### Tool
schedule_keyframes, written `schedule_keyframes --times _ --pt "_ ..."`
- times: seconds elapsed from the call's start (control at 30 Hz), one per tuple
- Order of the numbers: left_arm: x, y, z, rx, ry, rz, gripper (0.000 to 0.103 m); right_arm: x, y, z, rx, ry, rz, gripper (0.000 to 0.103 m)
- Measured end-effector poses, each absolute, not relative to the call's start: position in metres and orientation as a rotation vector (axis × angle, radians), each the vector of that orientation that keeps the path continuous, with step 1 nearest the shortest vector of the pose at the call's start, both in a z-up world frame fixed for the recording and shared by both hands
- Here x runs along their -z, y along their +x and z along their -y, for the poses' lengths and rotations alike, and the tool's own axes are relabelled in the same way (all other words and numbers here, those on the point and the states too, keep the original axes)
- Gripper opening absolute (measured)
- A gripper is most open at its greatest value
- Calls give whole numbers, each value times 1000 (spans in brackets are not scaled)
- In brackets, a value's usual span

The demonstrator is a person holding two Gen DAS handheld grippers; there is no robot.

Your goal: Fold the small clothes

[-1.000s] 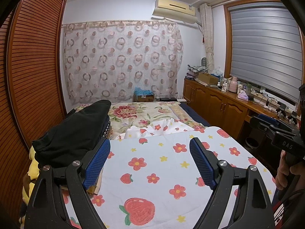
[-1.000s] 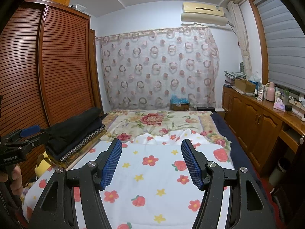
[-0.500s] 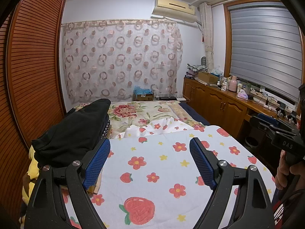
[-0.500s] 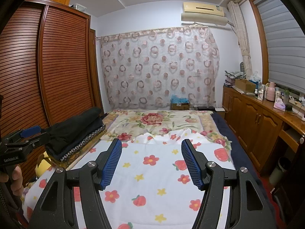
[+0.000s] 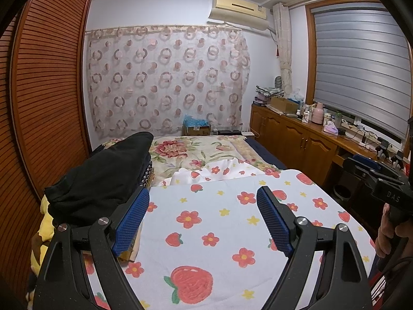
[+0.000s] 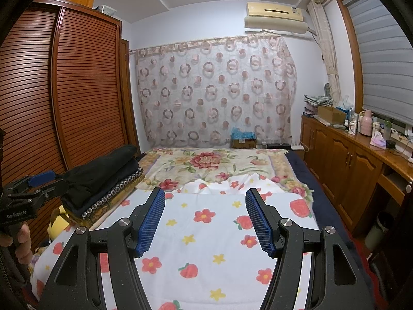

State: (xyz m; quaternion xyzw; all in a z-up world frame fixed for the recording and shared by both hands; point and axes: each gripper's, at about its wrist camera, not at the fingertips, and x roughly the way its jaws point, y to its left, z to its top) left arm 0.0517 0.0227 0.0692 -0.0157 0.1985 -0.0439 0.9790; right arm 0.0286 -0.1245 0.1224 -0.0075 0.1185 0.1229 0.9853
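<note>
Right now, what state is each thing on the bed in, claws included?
Left claw: open, holding nothing.
Right claw: open, holding nothing.
Strawberry-print cloth: spread flat on the bed, far edge rumpled.
Black clothes stack: folded, piled at the bed's left side.
Wardrobe doors: closed.
Window blind: lowered.

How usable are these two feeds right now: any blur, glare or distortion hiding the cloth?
Left wrist view: sharp, evenly lit; fisheye bows the brown louvred wardrobe door, corners vignetted black, no glare on the white strawberry-and-flower cloth. Right wrist view: equally sharp, same barrel bending, soft shadows only; the open right gripper hides some cloth.
</note>
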Motion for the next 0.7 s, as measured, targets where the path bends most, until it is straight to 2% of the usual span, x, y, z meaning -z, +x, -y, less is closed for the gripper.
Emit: schedule_keyframes --times 0.7 --pt "-67 51 -28 84 -33 -402 86 -122 31 128 -255 -14 -244 67"
